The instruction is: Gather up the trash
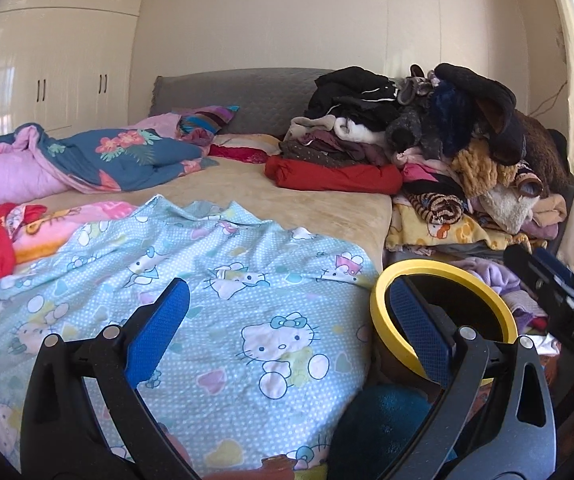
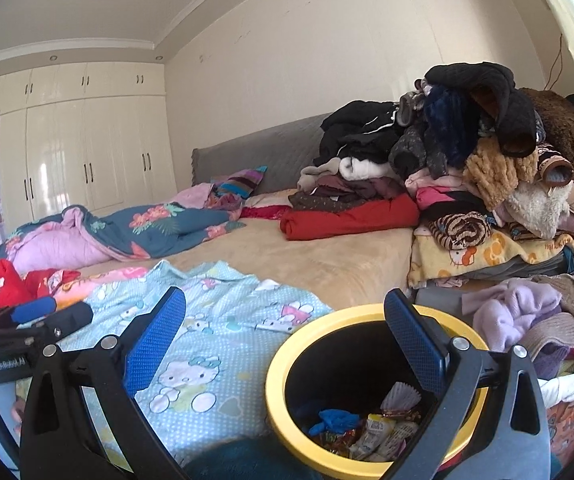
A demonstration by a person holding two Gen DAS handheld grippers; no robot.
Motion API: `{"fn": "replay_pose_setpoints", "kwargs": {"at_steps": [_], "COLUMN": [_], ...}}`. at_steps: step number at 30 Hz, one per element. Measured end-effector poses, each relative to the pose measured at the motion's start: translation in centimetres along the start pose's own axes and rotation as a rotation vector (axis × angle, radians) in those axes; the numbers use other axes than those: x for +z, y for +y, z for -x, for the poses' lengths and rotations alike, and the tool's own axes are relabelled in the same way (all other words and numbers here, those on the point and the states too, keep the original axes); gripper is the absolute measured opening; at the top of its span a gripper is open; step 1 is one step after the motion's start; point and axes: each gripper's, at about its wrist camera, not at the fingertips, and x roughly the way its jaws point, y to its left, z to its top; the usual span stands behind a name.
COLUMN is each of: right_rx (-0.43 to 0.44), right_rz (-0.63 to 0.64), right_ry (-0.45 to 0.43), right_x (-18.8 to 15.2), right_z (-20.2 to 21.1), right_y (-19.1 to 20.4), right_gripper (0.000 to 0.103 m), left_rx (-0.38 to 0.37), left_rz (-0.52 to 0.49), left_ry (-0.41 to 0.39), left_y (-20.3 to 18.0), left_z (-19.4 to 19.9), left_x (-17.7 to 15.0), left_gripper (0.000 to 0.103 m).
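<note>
The left hand-held gripper fills the lower part of its frame, blue-padded fingers spread wide with nothing between them. The right hand-held gripper matches it, fingers equally wide apart and empty, levelled forward.

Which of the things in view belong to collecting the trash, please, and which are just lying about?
Belonging to the job:
bin, yellow-rimmed
wrappers inside it
blue scrap inside it
left gripper, open, empty
right gripper, open, empty

Just lying about:
clothes pile
Hello Kitty sheet
floral quilt
red cloth
</note>
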Motion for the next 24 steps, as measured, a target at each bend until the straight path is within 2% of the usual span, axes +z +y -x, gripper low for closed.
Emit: {"fn": "replay_pose_setpoints", "kwargs": {"at_steps": [24], "right_rx": [0.005], "right_rz": [0.01], "right_ry": [0.0], "right_x": [-0.27], "right_z": [-0.22], "right_y": [0.4], "right_gripper": [0.097], "left_rx": [-0.012], "left_rz": [0.001], "left_ry": [-0.016], "left_y": [-0.24], "left_z": [0.31], "left_x": [0.01], "left_gripper": [0.092]}}
